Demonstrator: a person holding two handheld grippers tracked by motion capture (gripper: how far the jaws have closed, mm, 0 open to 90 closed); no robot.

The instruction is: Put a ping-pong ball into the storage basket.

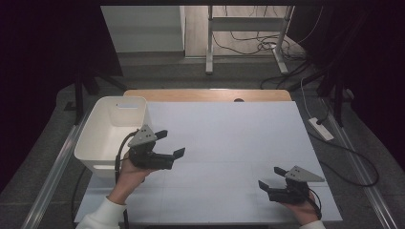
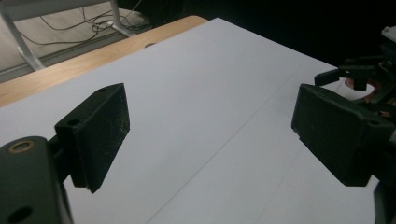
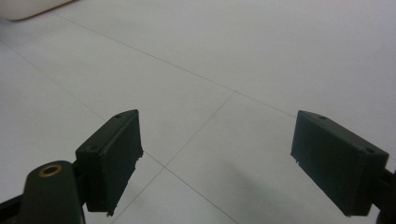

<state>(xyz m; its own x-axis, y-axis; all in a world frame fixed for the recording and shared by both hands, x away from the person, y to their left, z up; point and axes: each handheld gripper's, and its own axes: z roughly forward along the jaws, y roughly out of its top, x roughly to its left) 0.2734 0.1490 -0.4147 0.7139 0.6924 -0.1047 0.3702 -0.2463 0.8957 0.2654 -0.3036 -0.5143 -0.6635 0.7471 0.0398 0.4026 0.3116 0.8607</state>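
Observation:
My left gripper (image 1: 170, 143) is held above the white table sheet (image 1: 229, 143), just right of a white bin (image 1: 111, 131). Its jaws stand wide apart and nothing is between them. In the left gripper view its open jaws frame bare white sheet around the left gripper (image 2: 210, 135), and the right gripper (image 2: 359, 77) shows far off at the right edge. My right gripper (image 1: 271, 178) rests low near the table's front right, jaws spread, empty. In the right gripper view, only sheet lies under the right gripper (image 3: 215, 158).
The white bin stands at the table's left edge and looks empty; its corner (image 3: 28, 7) shows top left in the right gripper view. A wooden strip (image 1: 205, 95) borders the far edge. Beyond it are a metal frame (image 1: 248, 36) and floor cables (image 1: 258, 45).

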